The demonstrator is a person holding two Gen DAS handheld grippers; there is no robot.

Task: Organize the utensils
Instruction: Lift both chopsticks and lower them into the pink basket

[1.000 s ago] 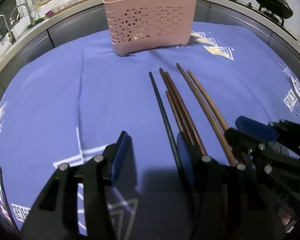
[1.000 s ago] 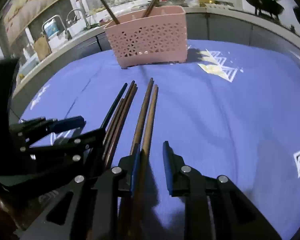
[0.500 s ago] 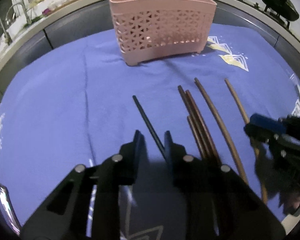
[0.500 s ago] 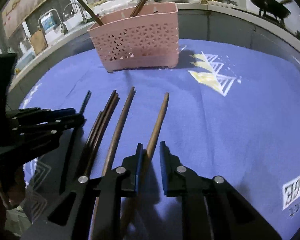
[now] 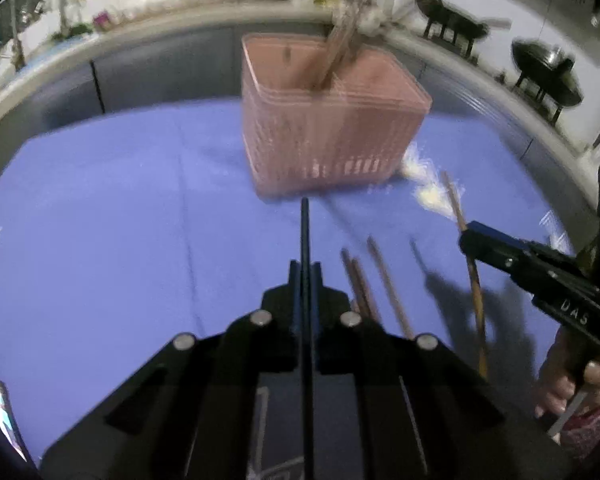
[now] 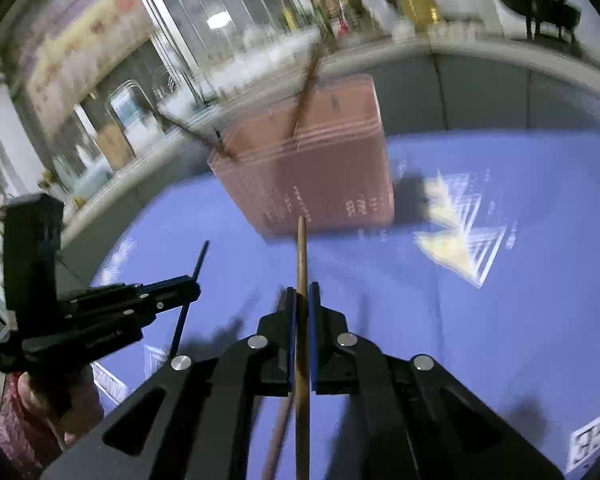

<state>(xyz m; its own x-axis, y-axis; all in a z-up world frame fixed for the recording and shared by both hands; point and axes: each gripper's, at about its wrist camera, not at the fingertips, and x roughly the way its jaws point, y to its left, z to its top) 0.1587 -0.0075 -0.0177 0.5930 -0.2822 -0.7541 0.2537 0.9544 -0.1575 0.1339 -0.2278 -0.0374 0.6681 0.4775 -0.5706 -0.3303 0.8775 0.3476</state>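
My left gripper [image 5: 305, 270] is shut on a black chopstick [image 5: 305, 232] and holds it above the blue cloth, tip toward the pink basket [image 5: 332, 136]. My right gripper [image 6: 302, 294] is shut on a light brown chopstick [image 6: 301, 252], also raised and pointing at the pink basket [image 6: 312, 176]. Each gripper shows in the other's view: the right one [image 5: 466, 236] with its brown stick, the left one [image 6: 194, 290] with its black stick. Three dark brown chopsticks [image 5: 364, 280] lie on the cloth. The basket holds a few brown sticks [image 5: 340, 52].
The blue cloth [image 5: 120, 220] covers the table, with a white and yellow print [image 6: 456, 224] right of the basket. A grey counter edge [image 5: 140, 64] curves behind. Black woks [image 5: 548, 76] stand at the back right. Both views are motion-blurred.
Both grippers have closed on their chopsticks and lifted them off the cloth, moving up and toward the basket. The three brown chopsticks stayed on the cloth.
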